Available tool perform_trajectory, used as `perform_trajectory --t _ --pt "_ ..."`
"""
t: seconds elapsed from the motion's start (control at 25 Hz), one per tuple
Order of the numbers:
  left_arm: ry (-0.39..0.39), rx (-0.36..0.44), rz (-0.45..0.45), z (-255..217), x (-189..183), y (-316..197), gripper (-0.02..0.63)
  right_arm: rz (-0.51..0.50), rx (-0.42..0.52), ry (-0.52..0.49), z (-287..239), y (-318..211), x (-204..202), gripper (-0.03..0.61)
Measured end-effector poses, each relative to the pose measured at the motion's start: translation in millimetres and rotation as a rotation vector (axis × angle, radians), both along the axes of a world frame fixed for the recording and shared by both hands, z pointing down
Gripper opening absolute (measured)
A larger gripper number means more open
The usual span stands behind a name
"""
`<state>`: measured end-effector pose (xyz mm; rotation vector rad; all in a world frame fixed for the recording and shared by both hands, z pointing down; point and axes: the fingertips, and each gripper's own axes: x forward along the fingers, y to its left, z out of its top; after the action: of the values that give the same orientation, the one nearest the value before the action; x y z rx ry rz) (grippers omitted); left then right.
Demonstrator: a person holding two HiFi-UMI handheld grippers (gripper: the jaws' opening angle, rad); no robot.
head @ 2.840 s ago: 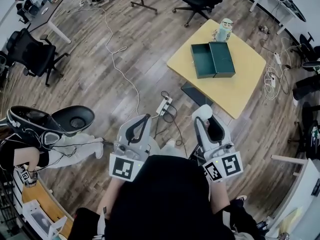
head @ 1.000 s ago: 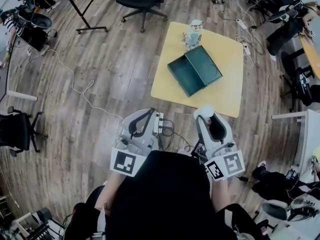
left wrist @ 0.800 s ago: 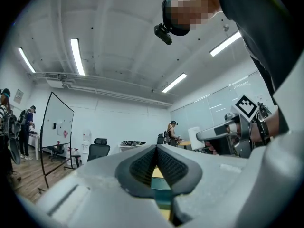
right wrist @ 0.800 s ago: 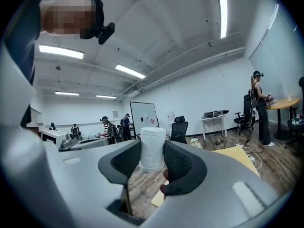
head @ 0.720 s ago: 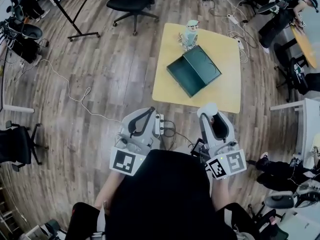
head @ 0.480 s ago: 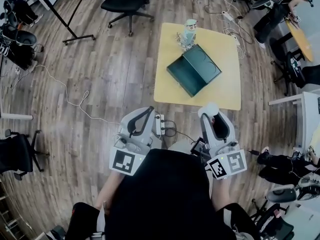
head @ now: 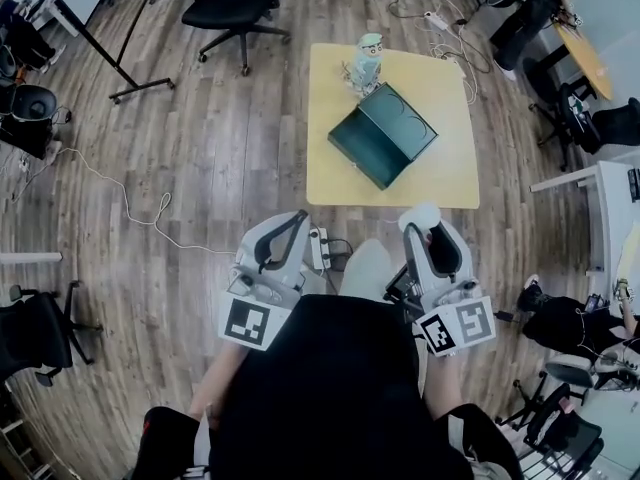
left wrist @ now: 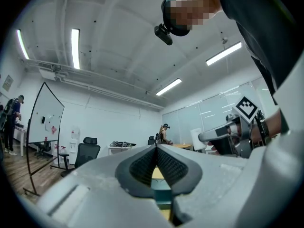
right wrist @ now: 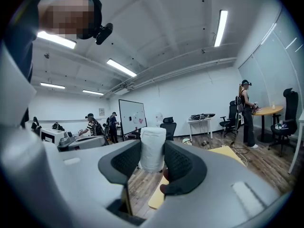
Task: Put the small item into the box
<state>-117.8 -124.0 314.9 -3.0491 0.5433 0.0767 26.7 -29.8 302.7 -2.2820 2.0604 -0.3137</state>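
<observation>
Your right claw (right wrist: 153, 161) is pinching a small white cylinder (right wrist: 153, 148), which stands upright between the two dark pads with its top poking above them. The right gripper view shows that grip plainly, while the head view shows only a pale round cap at the tip of the claw. Your left claw (left wrist: 156, 149) is pressed together with nothing in it. The left gripper view shows the ribbed pads meeting at a seam, which the head view does not resolve. From the head view, both claws are held low, close to your body and above the wooden floor, well apart from the yellow counter (head: 445, 173) ahead of you. On that counter the dark green box (head: 381, 134) lies open, its lid folded back flat beside the tray. A small pale blue figurine (head: 365, 62) stands just beyond the box at the far edge. A black office chair (head: 232, 4) sits off past the counter's left corner.
</observation>
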Motion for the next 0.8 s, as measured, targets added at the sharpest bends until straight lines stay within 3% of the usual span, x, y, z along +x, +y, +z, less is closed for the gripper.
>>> perform_trajectory --t 0.24,0.44,0.8 --pt "0.001 0.051 -0.007 -6 0 -3 0.002 0.019 -0.004 -0.042 8 -12 18 0.161" --pt "-0.025 0.034 -0.033 2 2 -21 0.002 -0.018 -0.001 -0.032 8 -38 24 0.161" --pt "-0.059 0.024 -0.055 19 45 -48 0.002 -0.063 -0.043 -0.036 31 -72 66 0.161"
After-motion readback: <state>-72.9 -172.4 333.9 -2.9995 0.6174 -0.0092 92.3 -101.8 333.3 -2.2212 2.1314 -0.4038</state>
